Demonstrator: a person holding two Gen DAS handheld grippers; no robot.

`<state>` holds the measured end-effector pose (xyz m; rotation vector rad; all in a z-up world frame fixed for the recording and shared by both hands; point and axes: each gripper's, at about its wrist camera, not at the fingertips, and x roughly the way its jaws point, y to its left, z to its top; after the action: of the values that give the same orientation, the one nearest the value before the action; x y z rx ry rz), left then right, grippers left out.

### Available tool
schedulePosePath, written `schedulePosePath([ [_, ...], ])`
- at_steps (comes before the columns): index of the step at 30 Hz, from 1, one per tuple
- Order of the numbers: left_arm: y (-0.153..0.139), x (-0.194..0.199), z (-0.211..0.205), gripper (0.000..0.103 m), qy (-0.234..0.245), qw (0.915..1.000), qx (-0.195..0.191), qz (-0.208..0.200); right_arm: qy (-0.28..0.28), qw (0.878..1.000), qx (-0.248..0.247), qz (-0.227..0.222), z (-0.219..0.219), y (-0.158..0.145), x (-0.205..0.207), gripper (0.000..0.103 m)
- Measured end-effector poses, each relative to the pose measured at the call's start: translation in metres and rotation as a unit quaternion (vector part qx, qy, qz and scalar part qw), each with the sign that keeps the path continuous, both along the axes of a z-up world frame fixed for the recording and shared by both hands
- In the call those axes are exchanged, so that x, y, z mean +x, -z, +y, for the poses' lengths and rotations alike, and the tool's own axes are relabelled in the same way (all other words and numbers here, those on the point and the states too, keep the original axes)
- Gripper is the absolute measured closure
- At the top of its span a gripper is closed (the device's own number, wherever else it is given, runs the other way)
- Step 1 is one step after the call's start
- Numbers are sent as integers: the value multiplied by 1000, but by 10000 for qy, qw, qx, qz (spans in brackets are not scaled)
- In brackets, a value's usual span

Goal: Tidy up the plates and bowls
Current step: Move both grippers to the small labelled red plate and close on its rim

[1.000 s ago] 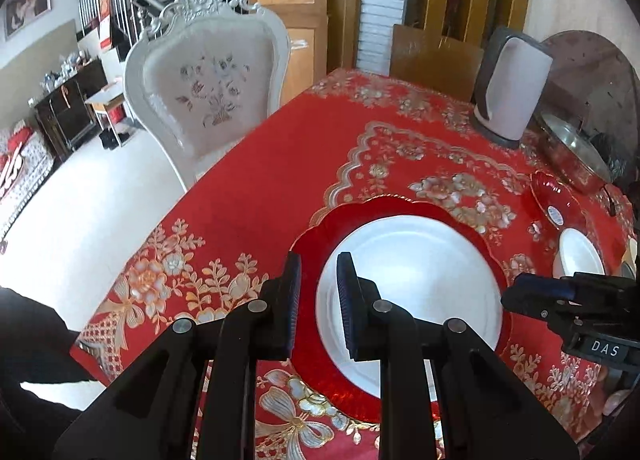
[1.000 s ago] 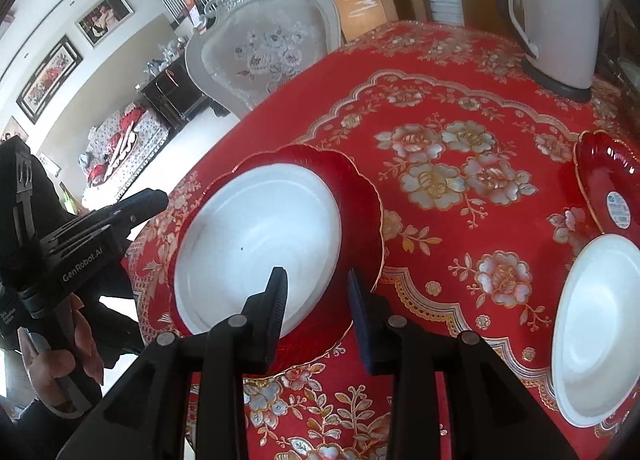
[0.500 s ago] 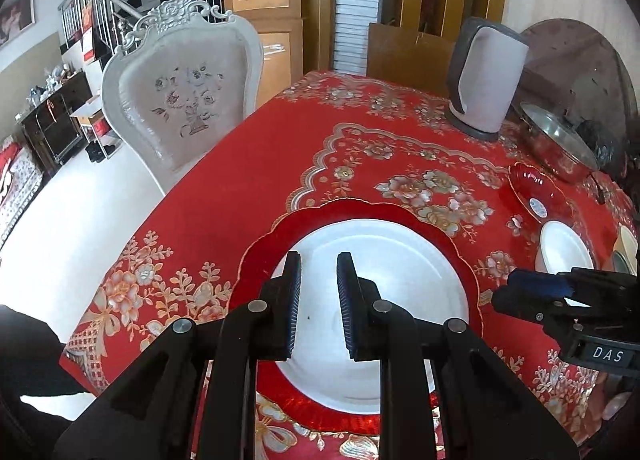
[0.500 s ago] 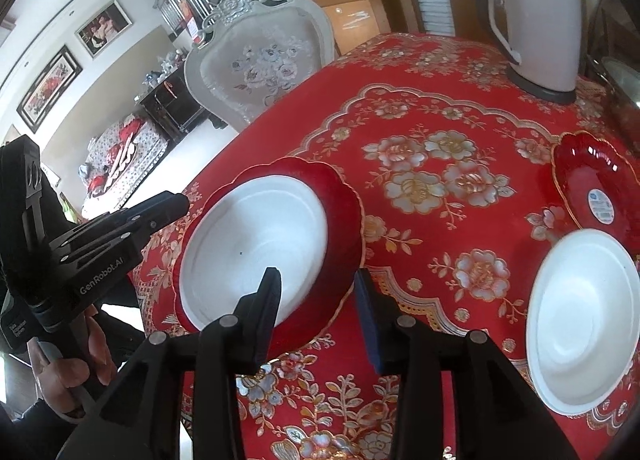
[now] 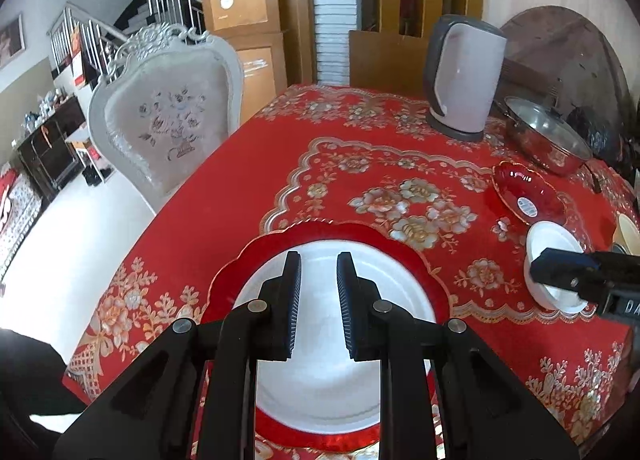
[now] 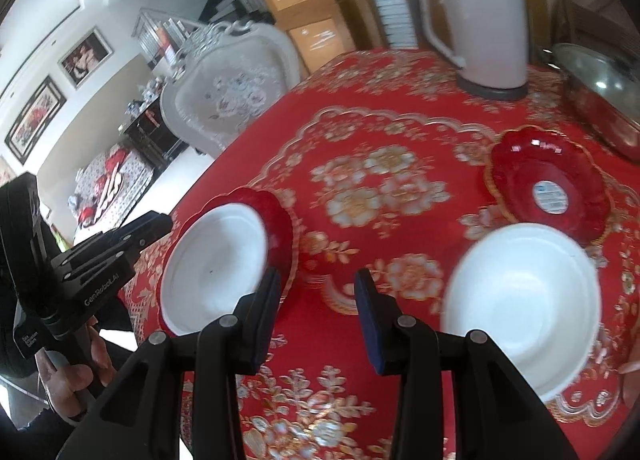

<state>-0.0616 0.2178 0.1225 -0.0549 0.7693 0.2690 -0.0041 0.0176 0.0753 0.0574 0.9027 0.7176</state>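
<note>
On the red floral tablecloth (image 5: pixel 248 187), near its front edge, a white plate (image 5: pixel 320 380) is stacked inside a larger red scalloped plate (image 5: pixel 404 248). Above this stack the left gripper (image 5: pixel 318 300) is held, its jaws set with only a narrow gap and nothing clasped between them. Further right, a white bowl (image 6: pixel 520 300) is seen just in front of a small red scalloped dish (image 6: pixel 548 183) bearing a round label; whether the two touch cannot be told. The right gripper (image 6: pixel 316 320) is poised over bare cloth between the plate stack and the bowl; its jaws have just been opening, stand partly apart, and nothing is gripped. A grey-and-white electric kettle (image 5: pixel 464 79) and a steel pot (image 5: pixel 548 135) are placed toward the table's far side. An ornate white chair (image 5: pixel 164 119) is drawn up at the left.
</note>
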Motion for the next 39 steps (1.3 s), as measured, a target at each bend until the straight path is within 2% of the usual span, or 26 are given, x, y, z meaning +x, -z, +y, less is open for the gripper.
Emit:
schedulePosePath([
  [12, -3, 26, -44, 85, 378, 9990, 227, -47, 819, 9963, 272, -52, -86, -13, 22, 62],
  [28, 0, 57, -84, 85, 656, 9969, 428, -4, 1330, 9904, 381, -19, -150, -16, 41, 58],
  [34, 0, 84, -93, 85, 728, 9970, 241, 143, 1470, 9887, 291, 64, -162, -12, 56, 57],
  [39, 3, 116, -106, 85, 892, 9949, -106, 452, 1736, 9842, 252, 232, -177, -6, 73, 51],
])
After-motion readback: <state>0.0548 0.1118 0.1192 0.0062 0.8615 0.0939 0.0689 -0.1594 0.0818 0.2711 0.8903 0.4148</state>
